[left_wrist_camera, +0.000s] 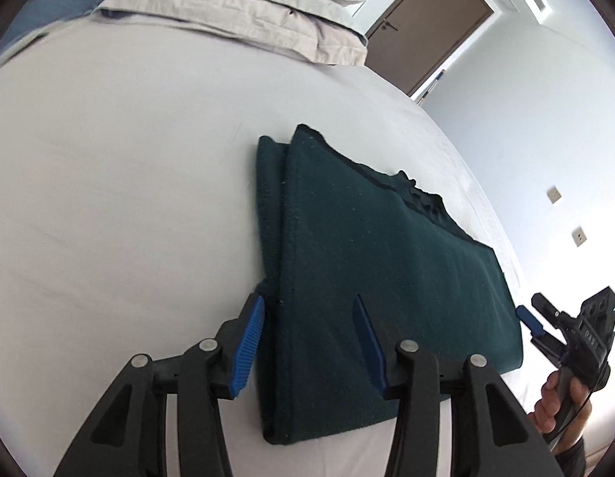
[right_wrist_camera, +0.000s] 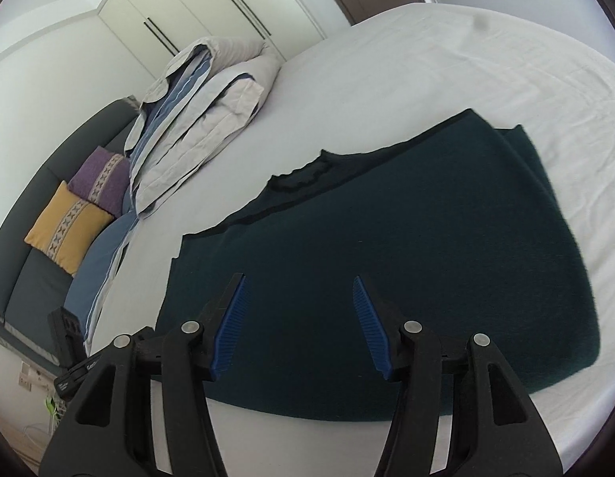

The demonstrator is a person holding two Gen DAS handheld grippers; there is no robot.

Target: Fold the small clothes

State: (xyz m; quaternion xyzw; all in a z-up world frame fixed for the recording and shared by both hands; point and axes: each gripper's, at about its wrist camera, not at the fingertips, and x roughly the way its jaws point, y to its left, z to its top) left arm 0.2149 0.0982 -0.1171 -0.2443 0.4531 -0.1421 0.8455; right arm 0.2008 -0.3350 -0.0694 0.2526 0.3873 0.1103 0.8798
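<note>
Dark green garment (left_wrist_camera: 371, 278) lies folded flat near bed (left_wrist_camera: 128, 183) edge. Left gripper (left_wrist_camera: 311, 342) and right gripper (right_wrist_camera: 299, 322) both spread, holding nothing, hovering over near hem — fold probably just dropped, ready for next grab.

Bare sheet (right_wrist_camera: 387, 79) rings the folded garment (right_wrist_camera: 387, 258); folded duvet (right_wrist_camera: 204, 91) blocks beyond.

White-sheeted bed (right_wrist_camera: 387, 79). Folded grey-blue duvet (right_wrist_camera: 204, 107) at its far left. Purple cushion (right_wrist_camera: 103, 179) and yellow cushion (right_wrist_camera: 67, 226) on dark sofa (right_wrist_camera: 25, 278), far left. White wardrobe (right_wrist_camera: 212, 4), brown door (left_wrist_camera: 426, 28) beyond.
</note>
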